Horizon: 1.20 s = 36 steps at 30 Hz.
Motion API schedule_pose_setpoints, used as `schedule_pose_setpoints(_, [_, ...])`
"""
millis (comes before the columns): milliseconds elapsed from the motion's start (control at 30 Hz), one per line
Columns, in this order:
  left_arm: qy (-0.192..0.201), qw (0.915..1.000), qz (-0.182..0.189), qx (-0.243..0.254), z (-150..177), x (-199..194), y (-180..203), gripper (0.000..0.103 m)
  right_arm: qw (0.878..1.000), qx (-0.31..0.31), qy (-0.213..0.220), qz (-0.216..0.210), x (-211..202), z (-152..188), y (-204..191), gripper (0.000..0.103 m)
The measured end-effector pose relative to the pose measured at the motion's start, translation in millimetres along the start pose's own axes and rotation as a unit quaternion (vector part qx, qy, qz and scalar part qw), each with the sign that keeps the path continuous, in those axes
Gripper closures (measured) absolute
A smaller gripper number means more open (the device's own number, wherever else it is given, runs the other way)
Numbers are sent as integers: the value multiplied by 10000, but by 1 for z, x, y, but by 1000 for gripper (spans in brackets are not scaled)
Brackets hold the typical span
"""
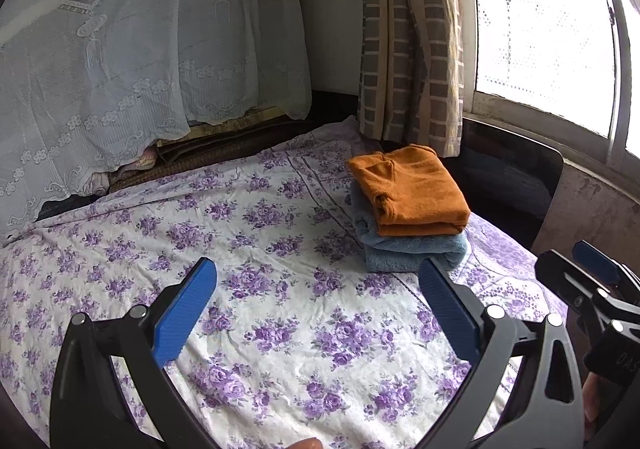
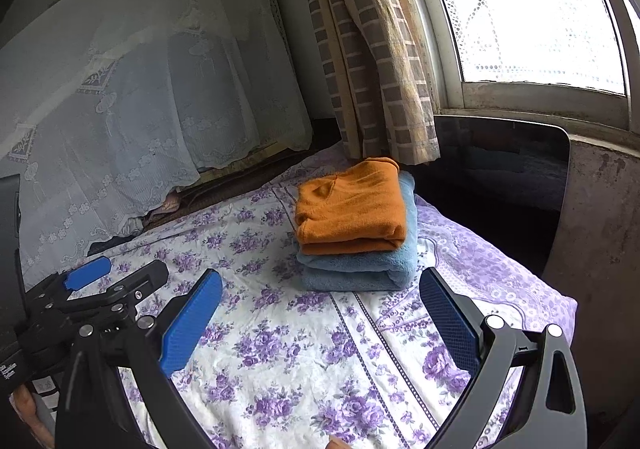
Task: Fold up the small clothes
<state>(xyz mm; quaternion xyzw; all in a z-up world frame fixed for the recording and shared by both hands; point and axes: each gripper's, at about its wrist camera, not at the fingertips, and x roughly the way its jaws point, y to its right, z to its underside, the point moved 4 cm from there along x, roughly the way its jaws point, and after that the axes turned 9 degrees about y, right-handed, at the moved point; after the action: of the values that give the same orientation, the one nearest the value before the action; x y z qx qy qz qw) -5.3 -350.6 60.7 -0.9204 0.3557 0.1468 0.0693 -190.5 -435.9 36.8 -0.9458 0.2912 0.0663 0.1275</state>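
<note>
Left gripper [image 1: 318,309]: nearest the left wrist camera; blue-padded fingers [image 1: 186,313] spread wide, nothing between them, held above the flowered sheet.
Right gripper [image 2: 320,313]: nearest the right wrist camera; jaws likewise spread wide and empty, above the sheet just short of the folded stack. It also shows at the right edge of the left wrist view, and the left gripper at the left edge of the right wrist view; the two tools sit side by side.
Orange garment [image 2: 350,205]: folded, lying flat on top of the stack, near the bed's far right corner.
Blue towel [image 2: 360,269]: folded, directly under the orange garment, touching it and resting on the sheet; its edges stick out past the orange piece on the near and right sides.
Containers: cannot tell of any.
Bed sheet [image 1: 280,329]: white with purple flowers, creased, with a purple border band along the right edge.
Lace cloth [image 1: 140,49]: pale, draped over bulky shapes along the bed's far edge; what it covers is hidden.
Checked curtain [image 1: 408,37]: hangs behind the stack, its hem reaching the far right corner.
Window [image 2: 532,5]: bright, overexposed, to the right of the curtain.
Dark board [image 2: 500,165]: stands at the bed's right edge below the window sill.
</note>
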Motion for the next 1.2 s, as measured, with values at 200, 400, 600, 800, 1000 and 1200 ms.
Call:
schedule_pose_setpoints(200, [-121, 9999, -84, -34, -31, 35, 6, 5, 9986, 40, -262, 464, 49, -33, 9, 4])
schedule_pose_setpoints(400, [-287, 9989, -289, -222, -52, 87, 18, 5, 9947, 346, -467, 847, 90, -50, 24, 4])
schedule_pose_setpoints(600, [-449, 9975, -440, -327, -59, 122, 17, 5, 9948, -308, -251, 938, 113, -77, -15, 4])
schedule_pose_setpoints(800, [-654, 9967, -479, -39, -35, 154, 24, 5, 9822, -657, 185, 1750, 129, -56, 0, 4])
schedule_pose_setpoints(1000, [-1018, 9936, -190, -459, -19, 179, 24, 5, 9761, 256, -69, 2158, 145, -36, 59, 4])
schedule_pose_setpoints(1200, [-823, 9951, -541, 90, -16, 173, 38, 5, 9802, -97, -164, 1970, 155, -27, 40, 4])
